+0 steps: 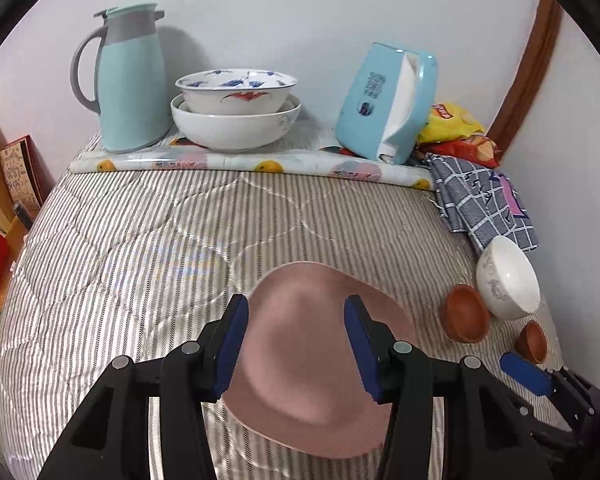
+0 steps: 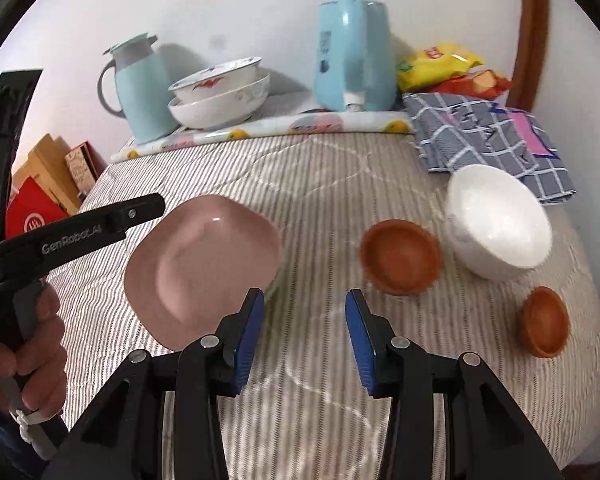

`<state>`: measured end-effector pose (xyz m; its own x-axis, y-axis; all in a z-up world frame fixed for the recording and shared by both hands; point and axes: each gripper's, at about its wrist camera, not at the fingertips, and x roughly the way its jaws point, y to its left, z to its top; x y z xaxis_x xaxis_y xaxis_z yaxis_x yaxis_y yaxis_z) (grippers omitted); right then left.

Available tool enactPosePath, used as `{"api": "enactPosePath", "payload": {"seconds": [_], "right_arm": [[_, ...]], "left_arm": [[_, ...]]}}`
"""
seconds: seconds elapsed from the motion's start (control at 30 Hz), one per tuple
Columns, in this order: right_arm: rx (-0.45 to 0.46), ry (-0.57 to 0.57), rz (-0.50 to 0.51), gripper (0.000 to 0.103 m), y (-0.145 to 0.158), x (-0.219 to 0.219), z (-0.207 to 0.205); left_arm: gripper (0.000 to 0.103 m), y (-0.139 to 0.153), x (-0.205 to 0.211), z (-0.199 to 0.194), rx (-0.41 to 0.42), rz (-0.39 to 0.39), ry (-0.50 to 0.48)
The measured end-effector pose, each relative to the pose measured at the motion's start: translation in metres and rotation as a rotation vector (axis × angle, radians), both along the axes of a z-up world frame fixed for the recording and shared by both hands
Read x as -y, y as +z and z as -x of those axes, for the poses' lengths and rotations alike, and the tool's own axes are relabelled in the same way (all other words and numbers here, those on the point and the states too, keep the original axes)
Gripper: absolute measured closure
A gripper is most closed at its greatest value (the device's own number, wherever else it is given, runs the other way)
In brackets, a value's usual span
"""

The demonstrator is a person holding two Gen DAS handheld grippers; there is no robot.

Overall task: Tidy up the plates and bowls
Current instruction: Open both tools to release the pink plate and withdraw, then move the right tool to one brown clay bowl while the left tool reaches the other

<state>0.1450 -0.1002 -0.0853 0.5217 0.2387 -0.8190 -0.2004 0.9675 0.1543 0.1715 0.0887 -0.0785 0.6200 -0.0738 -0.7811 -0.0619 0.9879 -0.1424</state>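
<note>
A pink square plate point(image 1: 300, 392) point(image 2: 204, 268) lies flat on the striped quilt point(image 1: 140, 248). My left gripper point(image 1: 298, 344) hovers over it, open, its blue pads apart and not pressing the plate. My right gripper point(image 2: 305, 336) is open over bare quilt to the right of the plate, with nothing between its fingers. Two small brown bowls point(image 2: 400, 256) point(image 2: 546, 322) and a white bowl point(image 2: 498, 220) sit to the right. Two larger white bowls, stacked point(image 1: 236, 112) point(image 2: 220, 96), stand at the back by the wall.
A pale blue thermos jug point(image 1: 128, 80) stands left of the stacked bowls, a blue tissue box point(image 1: 384, 104) to their right. Snack bags point(image 2: 440, 64) and a checked cloth point(image 2: 488, 136) lie at the back right. Boxes point(image 2: 48, 176) stand beyond the quilt's left edge.
</note>
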Motion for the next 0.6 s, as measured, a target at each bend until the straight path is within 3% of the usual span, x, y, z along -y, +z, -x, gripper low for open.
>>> {"api": "enactPosePath", "payload": {"seconds": [0.6], "right_arm": [[0.069, -0.097, -0.005, 0.059, 0.022, 0.083, 0.021]], "left_arm": [[0.055, 0.016, 0.072, 0.017, 0.028, 0.005, -0.028]]}}
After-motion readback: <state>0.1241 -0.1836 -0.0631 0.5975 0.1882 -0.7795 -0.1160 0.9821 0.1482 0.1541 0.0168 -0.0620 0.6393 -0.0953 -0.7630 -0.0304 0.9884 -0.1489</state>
